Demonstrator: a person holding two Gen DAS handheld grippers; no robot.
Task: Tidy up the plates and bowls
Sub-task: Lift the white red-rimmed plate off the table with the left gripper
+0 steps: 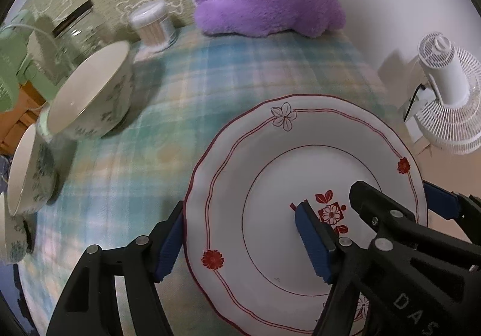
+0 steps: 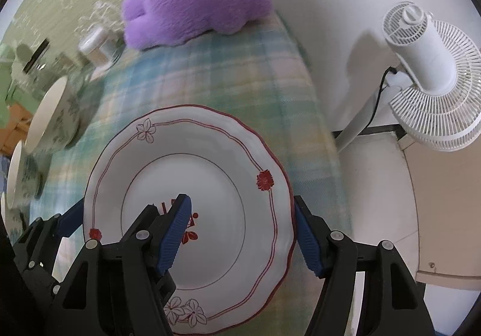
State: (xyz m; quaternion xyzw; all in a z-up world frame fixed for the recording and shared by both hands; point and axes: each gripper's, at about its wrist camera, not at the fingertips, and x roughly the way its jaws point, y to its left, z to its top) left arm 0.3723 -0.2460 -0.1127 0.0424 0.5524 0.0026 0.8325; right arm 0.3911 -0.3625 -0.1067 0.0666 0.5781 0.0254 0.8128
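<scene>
Left wrist view: plate (image 1: 300, 185) lies flat on the plaid surface (image 1: 180, 95), bowls (image 1: 90, 92) off its far-left side. Left claw (image 1: 240, 242) spread astride the plate's left rim; right claw (image 2: 240, 233) spread astride its right rim. Neither pinches yet. Advice: seat outer pads under each rim, close evenly, lift level.
</scene>
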